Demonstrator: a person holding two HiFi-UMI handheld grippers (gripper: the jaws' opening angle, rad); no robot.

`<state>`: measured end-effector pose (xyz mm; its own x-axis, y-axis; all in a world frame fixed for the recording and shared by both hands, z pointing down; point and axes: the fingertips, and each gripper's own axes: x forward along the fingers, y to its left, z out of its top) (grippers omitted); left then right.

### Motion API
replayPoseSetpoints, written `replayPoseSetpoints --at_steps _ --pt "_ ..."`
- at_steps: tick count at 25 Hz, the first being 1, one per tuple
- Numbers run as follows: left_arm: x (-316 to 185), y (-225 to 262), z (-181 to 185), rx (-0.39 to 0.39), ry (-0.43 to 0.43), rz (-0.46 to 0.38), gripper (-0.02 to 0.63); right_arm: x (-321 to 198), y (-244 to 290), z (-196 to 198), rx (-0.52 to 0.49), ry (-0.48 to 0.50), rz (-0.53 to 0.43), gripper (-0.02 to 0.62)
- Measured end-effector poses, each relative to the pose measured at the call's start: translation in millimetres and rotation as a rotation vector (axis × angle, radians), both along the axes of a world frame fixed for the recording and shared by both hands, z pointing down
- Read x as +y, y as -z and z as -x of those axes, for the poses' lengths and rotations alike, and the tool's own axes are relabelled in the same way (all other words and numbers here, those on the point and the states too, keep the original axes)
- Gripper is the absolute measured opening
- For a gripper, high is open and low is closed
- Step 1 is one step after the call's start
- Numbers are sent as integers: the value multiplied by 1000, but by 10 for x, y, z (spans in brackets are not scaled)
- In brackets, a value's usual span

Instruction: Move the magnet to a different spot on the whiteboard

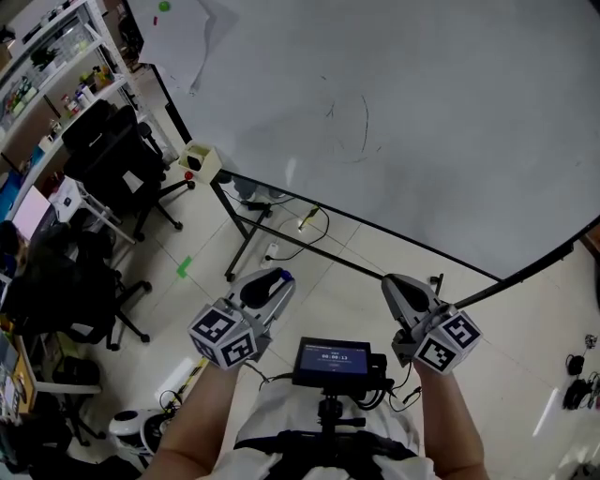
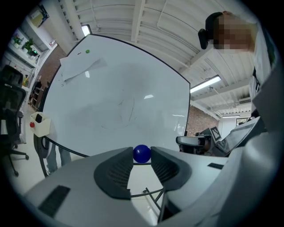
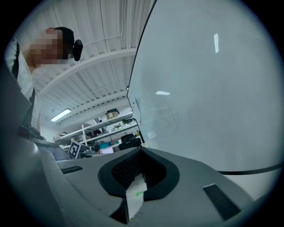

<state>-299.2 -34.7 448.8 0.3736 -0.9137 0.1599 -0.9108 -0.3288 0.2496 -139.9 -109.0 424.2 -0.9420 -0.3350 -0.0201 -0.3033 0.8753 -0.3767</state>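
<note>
A small blue ball magnet is pinched between the tips of my left gripper, which is shut on it. In the head view that left gripper is held low, off the whiteboard, with a bit of blue at its tip. The whiteboard fills the background, with faint pen marks. A green magnet and a sheet of paper sit near its upper left corner. My right gripper is shut, its jaws meeting with nothing between them, beside the board's edge.
A cream box with a red item hangs at the board's lower left corner. Black office chairs and shelving stand to the left. The whiteboard stand's legs and cables cross the floor below. A small screen sits at my chest.
</note>
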Motion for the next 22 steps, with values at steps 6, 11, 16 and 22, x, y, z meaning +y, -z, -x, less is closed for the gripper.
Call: replayPoseSetpoints --at_steps 6,11,16,22 --pt "163 -98 333 -2 -5 8 149 196 -46 382 21 16 -29 21" --pt "298 -130 581 0 -11 8 147 348 -65 660 32 22 -32 21" --pt "416 -135 759 -1 1 -1 147 457 -135 809 40 29 -20 21" --pt "606 -194 885 -1 14 3 147 595 -163 926 42 37 -21 21"
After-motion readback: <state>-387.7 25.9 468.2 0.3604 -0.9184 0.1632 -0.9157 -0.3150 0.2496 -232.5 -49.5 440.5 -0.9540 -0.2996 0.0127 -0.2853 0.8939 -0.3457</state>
